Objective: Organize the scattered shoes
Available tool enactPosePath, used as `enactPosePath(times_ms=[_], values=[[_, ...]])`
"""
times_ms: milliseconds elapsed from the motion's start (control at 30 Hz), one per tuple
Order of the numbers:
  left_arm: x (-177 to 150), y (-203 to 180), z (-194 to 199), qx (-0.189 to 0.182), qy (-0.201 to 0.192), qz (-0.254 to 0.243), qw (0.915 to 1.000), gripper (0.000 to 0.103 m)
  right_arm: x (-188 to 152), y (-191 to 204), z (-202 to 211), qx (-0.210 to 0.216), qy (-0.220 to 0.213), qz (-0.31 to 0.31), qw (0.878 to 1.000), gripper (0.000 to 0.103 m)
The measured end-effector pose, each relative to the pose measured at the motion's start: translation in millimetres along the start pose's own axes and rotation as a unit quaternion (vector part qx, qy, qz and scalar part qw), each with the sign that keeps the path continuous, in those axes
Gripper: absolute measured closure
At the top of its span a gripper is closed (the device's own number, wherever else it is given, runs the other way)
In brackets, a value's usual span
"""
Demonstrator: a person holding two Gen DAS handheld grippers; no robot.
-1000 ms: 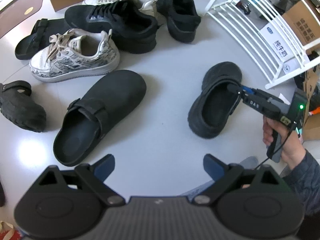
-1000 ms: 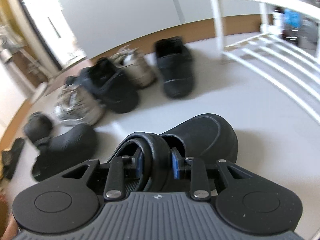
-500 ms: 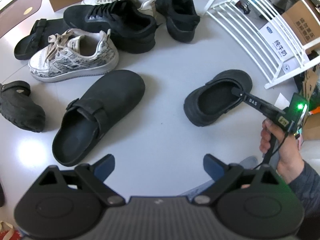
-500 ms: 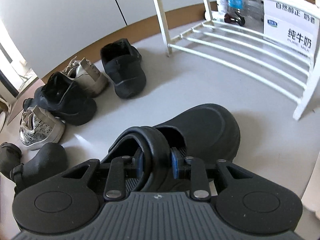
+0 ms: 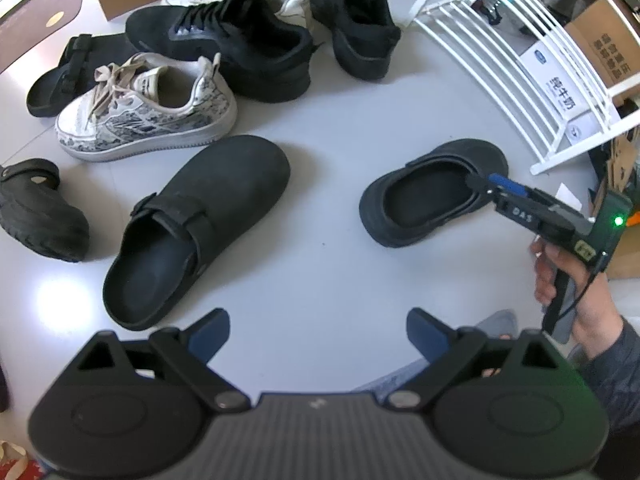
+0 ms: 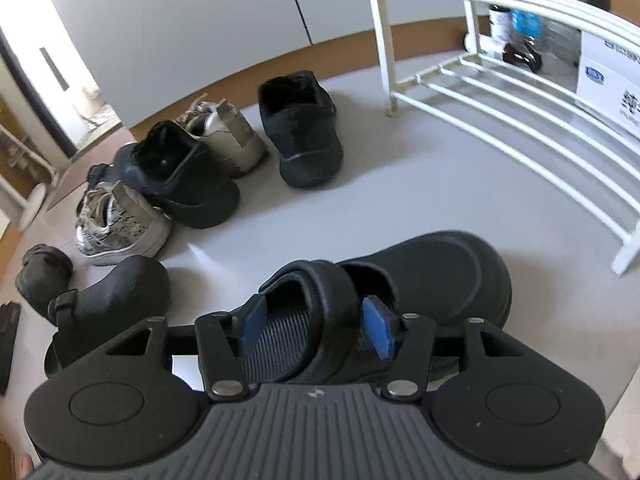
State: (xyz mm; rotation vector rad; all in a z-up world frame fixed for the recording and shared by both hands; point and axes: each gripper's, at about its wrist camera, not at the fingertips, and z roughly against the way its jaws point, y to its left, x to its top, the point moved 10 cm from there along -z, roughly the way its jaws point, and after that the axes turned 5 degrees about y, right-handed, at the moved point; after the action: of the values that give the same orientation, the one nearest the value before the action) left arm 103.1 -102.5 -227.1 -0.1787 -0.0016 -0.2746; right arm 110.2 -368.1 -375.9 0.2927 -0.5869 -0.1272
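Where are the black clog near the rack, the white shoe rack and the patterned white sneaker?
black clog (image 6: 452,268), right wrist view, toe cap.
white shoe rack (image 5: 472,50), left wrist view, lower bars.
patterned white sneaker (image 5: 148,128), left wrist view, side panel.

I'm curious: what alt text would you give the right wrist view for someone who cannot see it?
The right gripper, jaws just opened, straddles the heel strap of a black clog lying on a pale floor, pads clear of it. Beyond lie more shoes and, at right, a white rack.
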Motion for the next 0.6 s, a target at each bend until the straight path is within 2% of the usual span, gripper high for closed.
enactPosePath(times_ms=[167,300,400,500,600], values=[[0.2,-0.9,-1.8,0.001,0.002,0.002,1.0000,0.007,2.4,-23.5,13.8,0.011,-0.012,0.026,1.000,0.045],[0.2,-3.6,-3.4,0.000,0.004,0.000,1.0000,0.007,-7.5,-19.1,15.6,0.046,0.001,0.072,0.996,0.046],[0.2,-5.1,-4.7,0.000,0.005,-0.002,1.0000,0.007,-14.1,-14.3,12.8,0.051,0.005,0.100,0.994,0.051],[0.2,-5.9,-4.6,0.000,0.005,-0.002,1.0000,0.007,-19.5,-5.8,6.7,0.051,0.012,0.145,0.988,0.053],[0.8,-4.6,-3.6,0.000,0.003,0.000,1.0000,0.007,-24.0,3.4,3.7,0.050,0.023,0.206,0.977,0.053]])
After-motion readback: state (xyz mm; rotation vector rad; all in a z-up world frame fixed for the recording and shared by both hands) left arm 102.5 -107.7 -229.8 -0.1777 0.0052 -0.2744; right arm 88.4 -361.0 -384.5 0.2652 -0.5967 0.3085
